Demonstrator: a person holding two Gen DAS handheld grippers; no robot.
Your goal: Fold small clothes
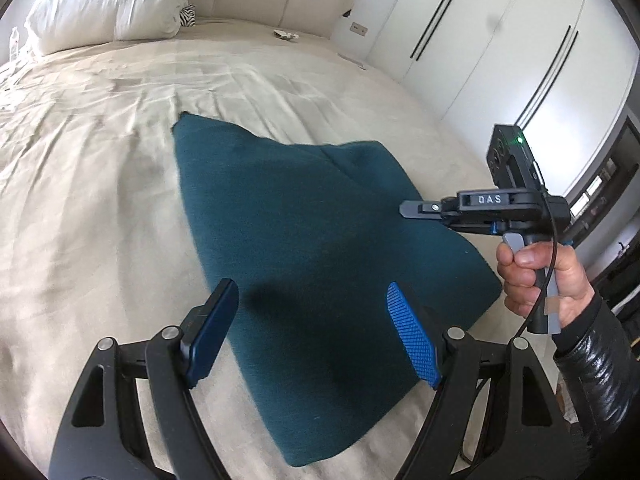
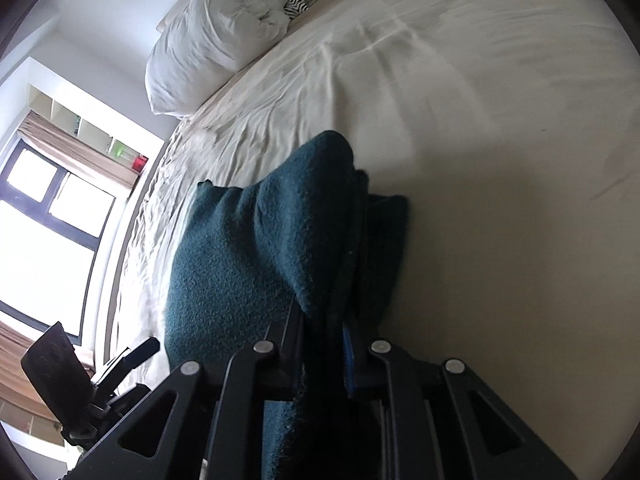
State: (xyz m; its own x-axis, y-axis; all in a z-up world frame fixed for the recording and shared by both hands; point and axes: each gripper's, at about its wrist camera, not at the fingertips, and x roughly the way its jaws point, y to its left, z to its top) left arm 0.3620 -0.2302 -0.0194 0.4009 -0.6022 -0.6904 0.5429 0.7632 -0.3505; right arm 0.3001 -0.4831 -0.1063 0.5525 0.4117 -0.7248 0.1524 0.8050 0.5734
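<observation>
- Fingers first: the left gripper (image 1: 312, 332) stood with its blue pads wide apart and nothing between them, hovering just above the near part of the teal garment (image 1: 312, 240); the right gripper (image 2: 320, 320) was clamped on a raised edge of that same cloth, its jaws nearly together with the fleece bunched between them.
- Largest in view, the bed (image 1: 100, 160) carried the garment on its beige sheet, well short of the pillows (image 1: 108, 0) at the headboard.
- Beyond the bed's far side stood the white wardrobe (image 1: 500, 40), apart from the work.
- Laid mostly flat, the garment had one side lifted into a ridge by the right gripper, as the right wrist view showed.
- Judged from this, the step in hand was a fold: one edge picked up, ready to be carried across the body of the cloth.
- Next, I judge, the lifted edge needed drawing over and setting down square on the opposite edge, with the left gripper free to pin or smooth.
- Open sheet lay on every side of the cloth; only the person's right hand (image 1: 536, 276) came near the bed's edge.
</observation>
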